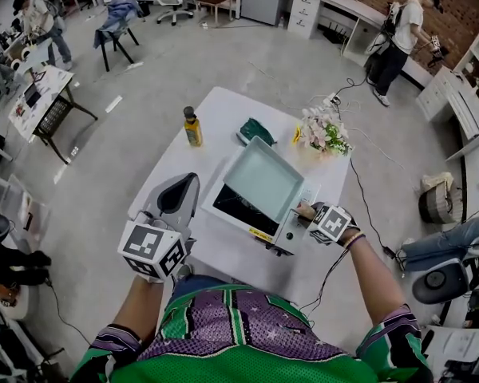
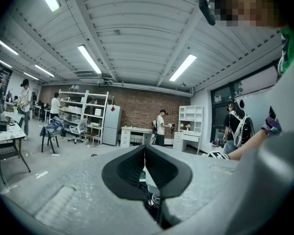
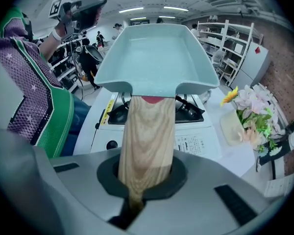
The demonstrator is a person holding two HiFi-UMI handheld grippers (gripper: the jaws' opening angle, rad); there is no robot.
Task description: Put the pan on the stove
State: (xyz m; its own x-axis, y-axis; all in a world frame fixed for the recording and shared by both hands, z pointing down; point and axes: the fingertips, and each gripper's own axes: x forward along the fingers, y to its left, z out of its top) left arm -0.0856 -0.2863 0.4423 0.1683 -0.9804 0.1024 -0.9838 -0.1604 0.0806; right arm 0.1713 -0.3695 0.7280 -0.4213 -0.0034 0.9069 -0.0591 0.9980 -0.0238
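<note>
A pale green square pan (image 1: pixel 263 179) with a wooden handle (image 3: pixel 148 141) hangs level over the white tabletop stove (image 1: pixel 283 234). My right gripper (image 1: pixel 311 212) is shut on that handle at the stove's right end. In the right gripper view the pan (image 3: pixel 157 58) fills the upper middle, with the stove's black burner grates (image 3: pixel 188 110) under it. My left gripper (image 1: pixel 178 195) is raised to the left of the stove, jaws shut and empty; in the left gripper view its dark pads (image 2: pixel 146 173) meet.
On the white table (image 1: pixel 176 166) stand a yellow bottle (image 1: pixel 192 128), a green cloth (image 1: pixel 256 131) and a bunch of flowers (image 1: pixel 325 132). A cable runs off the table's right side. People stand around the room's far edges.
</note>
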